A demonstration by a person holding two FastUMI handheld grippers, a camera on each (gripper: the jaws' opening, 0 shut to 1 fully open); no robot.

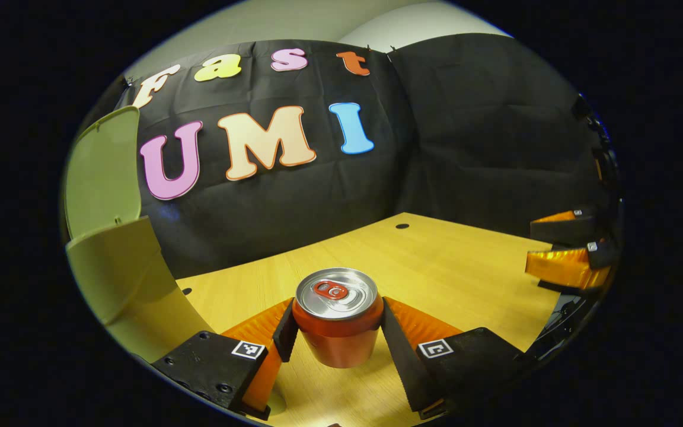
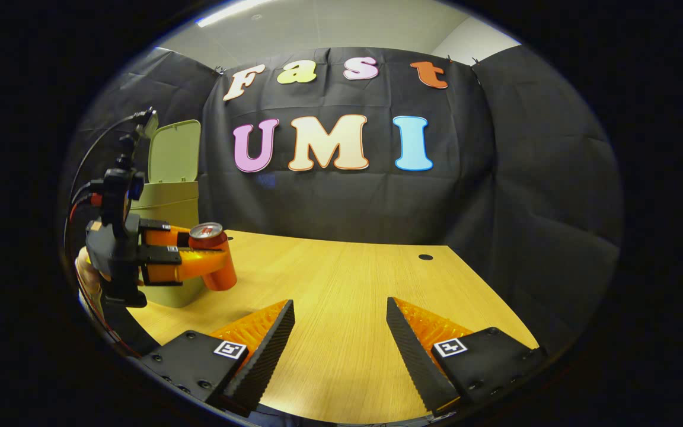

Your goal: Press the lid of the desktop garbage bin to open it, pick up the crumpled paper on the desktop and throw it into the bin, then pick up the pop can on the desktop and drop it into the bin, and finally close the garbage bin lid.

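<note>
Pop can [image 1: 337, 317] clamped in left hand-held gripper [image 1: 337, 338]

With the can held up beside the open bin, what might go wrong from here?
1. The left tool grips the pop can only by its upper half, and the can tilts in the right gripper view; it might slip before reaching the bin.
2. The lid stands upright right above the opening; a swinging can may knock it shut.
3. The bin is close to the desk edge; a bump might shift it.
</note>
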